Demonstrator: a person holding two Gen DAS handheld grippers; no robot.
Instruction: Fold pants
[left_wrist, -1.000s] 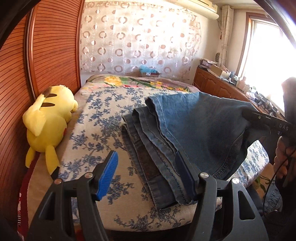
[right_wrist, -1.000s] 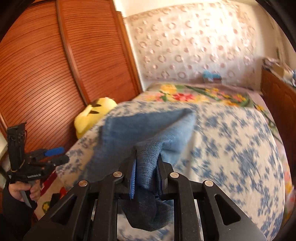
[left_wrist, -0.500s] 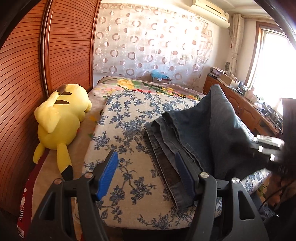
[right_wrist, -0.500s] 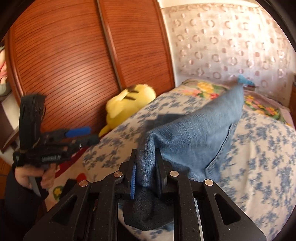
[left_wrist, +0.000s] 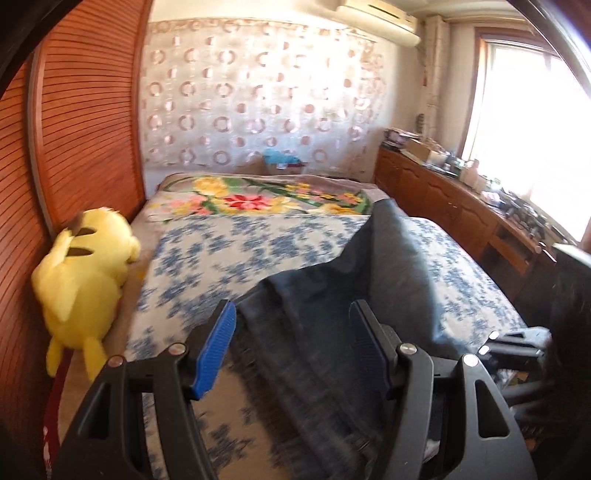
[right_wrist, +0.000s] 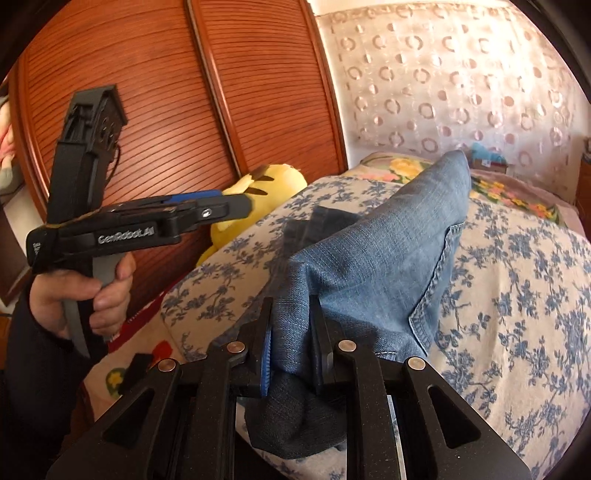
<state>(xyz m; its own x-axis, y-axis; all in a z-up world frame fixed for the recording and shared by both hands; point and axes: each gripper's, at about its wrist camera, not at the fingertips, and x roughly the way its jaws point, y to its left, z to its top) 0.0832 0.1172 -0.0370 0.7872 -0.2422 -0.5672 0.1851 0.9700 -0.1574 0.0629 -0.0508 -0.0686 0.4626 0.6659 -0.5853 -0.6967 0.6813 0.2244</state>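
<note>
Status: fold in progress. The jeans lie on the bed, near its front edge, on the blue-flowered cover. One end is raised off the cover and drawn toward the camera side.

Right gripper: jaws closed on a bunched edge of the jeans. Denim passes between the pads and hangs below them. The held section rises to a peak over the bed; a stitched pocket corner shows on its right face.

Left gripper: jaws apart, nothing clamped. In the left wrist view the denim lies below and beyond the gap; that view is blurred, so contact with the cloth cannot be confirmed, though none appears. In the right wrist view this gripper is held in a hand clear of the bed, at its left side.

Done: the jeans appear already doubled, as layered edges show in the left wrist view.

Remaining, as judged: carry the held end across the lying part, lay it flat, release, then smooth or square the stack.

Nearby: a yellow plush beside the wardrobe, well clear of the jeans.
</note>
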